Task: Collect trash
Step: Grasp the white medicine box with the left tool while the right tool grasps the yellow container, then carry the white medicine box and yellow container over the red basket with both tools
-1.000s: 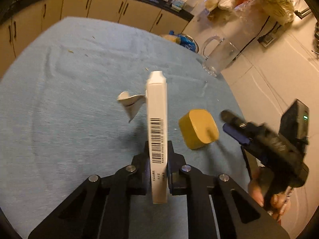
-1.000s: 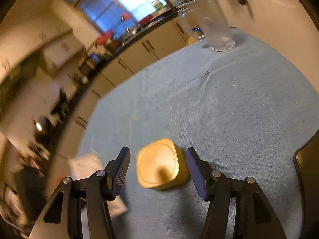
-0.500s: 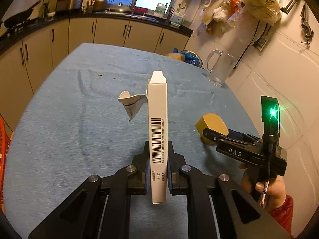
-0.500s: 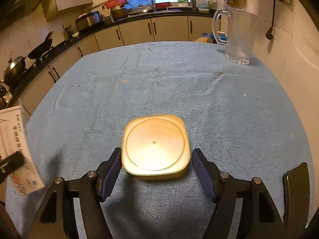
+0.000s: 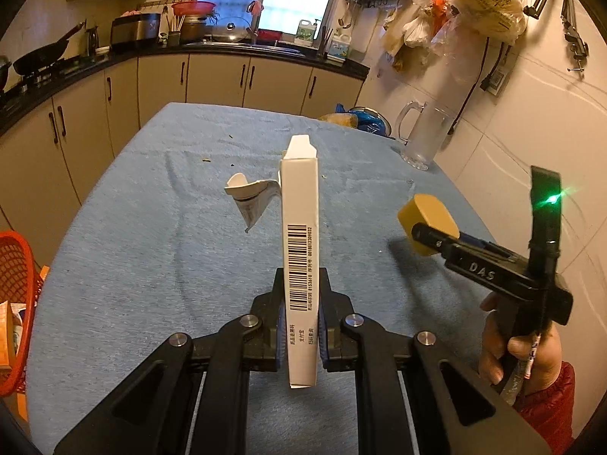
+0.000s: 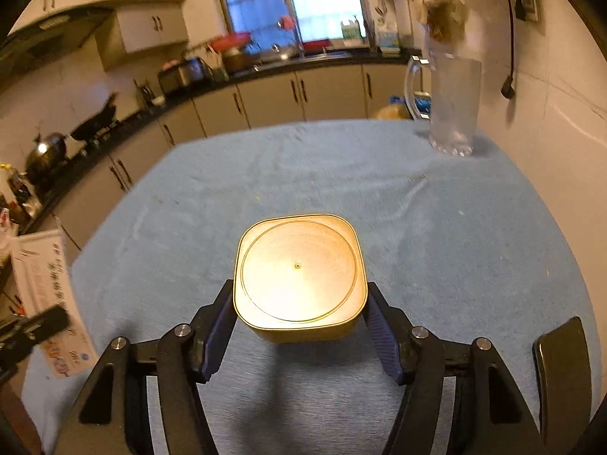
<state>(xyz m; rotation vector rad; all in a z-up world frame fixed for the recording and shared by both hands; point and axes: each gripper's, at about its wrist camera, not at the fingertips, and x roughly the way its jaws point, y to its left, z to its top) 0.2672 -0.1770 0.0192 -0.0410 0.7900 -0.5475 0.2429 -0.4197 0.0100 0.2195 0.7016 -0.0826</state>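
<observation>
My left gripper (image 5: 302,282) is shut on a tall white carton (image 5: 299,197) with a barcode. It holds the carton upright above the blue tablecloth (image 5: 151,265), and a torn paper flap (image 5: 248,197) sticks out to its left. A yellow square tin (image 6: 299,269) sits between the pads of my right gripper (image 6: 299,314), whose jaws are closing on its sides. The tin's shadow falls on the cloth below it, so it looks raised. In the left wrist view the tin (image 5: 426,220) and the right gripper (image 5: 428,237) are at the right, held by a hand (image 5: 531,352). The carton (image 6: 45,276) shows at the left edge of the right wrist view.
A clear glass pitcher (image 5: 421,140) stands at the table's far right corner by the wall. A red mesh basket (image 5: 15,303) holding packets sits beyond the left edge. A blue bag and bowl (image 5: 364,119) lie behind the far edge. Small crumbs (image 5: 206,159) dot the cloth.
The right gripper rolled level, slid around the yellow tin and took hold of it. The tin now looks lifted off the cloth. The left gripper tilted up with the carton.
</observation>
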